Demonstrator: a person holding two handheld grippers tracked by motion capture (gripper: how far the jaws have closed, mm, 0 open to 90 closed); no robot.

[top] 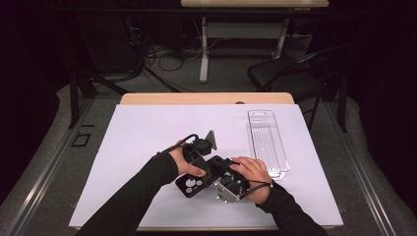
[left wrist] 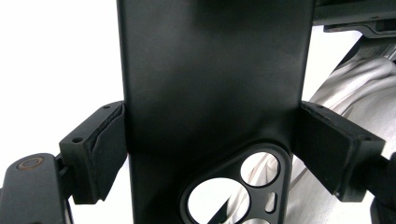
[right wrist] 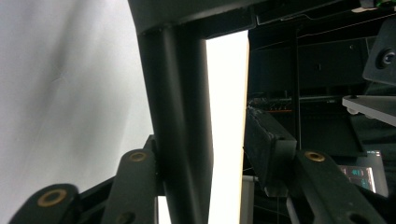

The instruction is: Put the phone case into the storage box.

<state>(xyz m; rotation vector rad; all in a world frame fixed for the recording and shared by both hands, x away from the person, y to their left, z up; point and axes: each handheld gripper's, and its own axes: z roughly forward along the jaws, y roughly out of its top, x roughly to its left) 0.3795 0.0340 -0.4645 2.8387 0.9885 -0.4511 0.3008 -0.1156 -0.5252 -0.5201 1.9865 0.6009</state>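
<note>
Both hands meet low in the middle of the high view, over a surface (top: 147, 132) covered by a white sheet. The left tool (top: 196, 153) has a black phone case (top: 193, 186) clamped across its width; in the left gripper view both padded jaws press flat on the case's long edges, with the camera cutout at the bottom. The right tool (top: 227, 183) sits right against it. In its own view the case edge (right wrist: 180, 116) rests against one jaw while the other stands a little apart, so it's partly open. A clear plastic package (top: 266, 142) lies to the right, near the right hand (top: 253, 169). The case looks matte and smooth. Behind: dark room, a chair (top: 290, 73), cables on the floor.
</note>
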